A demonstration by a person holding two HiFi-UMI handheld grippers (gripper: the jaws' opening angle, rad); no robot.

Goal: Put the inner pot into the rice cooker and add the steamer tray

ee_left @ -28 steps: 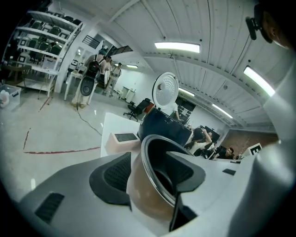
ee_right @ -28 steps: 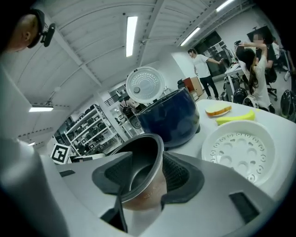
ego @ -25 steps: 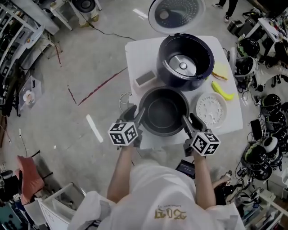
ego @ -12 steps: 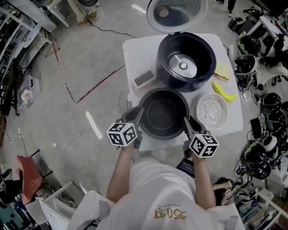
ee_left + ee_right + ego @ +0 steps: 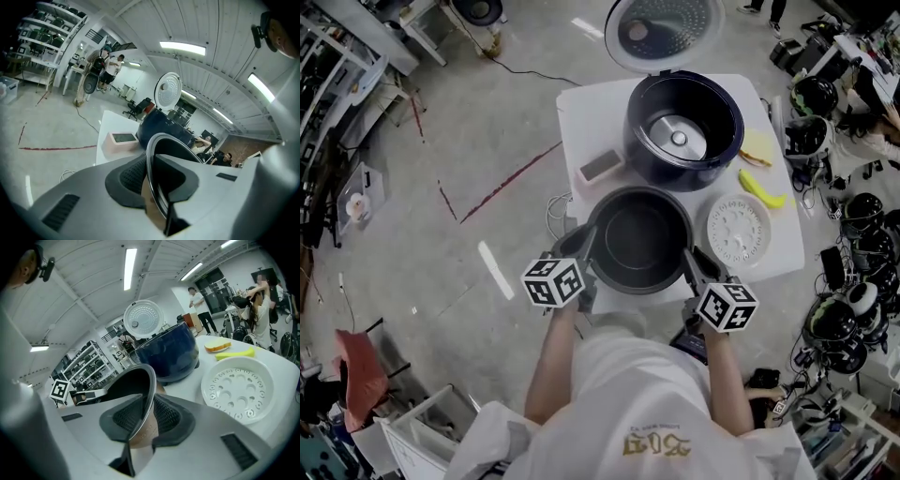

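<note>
The dark inner pot [image 5: 639,239] stands at the white table's near edge, empty. My left gripper [image 5: 581,242] takes its left rim and my right gripper [image 5: 692,261] its right rim. Both pairs of jaws are closing, with the thin rim between the pads. In the left gripper view the rim [image 5: 154,145] runs between the pads of the left gripper [image 5: 152,180]. The right gripper [image 5: 143,420] pinches the pot [image 5: 126,383] likewise. Behind the pot stands the dark blue rice cooker [image 5: 649,159], lid [image 5: 661,28] up. The white perforated steamer tray [image 5: 739,230] lies to the pot's right.
A small box with a grey top [image 5: 602,165] lies left of the cooker. A banana [image 5: 762,187] and a piece of bread [image 5: 757,147] lie right of it. Cables and clutter line the floor to the right of the table [image 5: 581,112]. People stand far off.
Both grippers' jaws have closed in on the pot's rim. The pot and both hands have stayed where they were.
</note>
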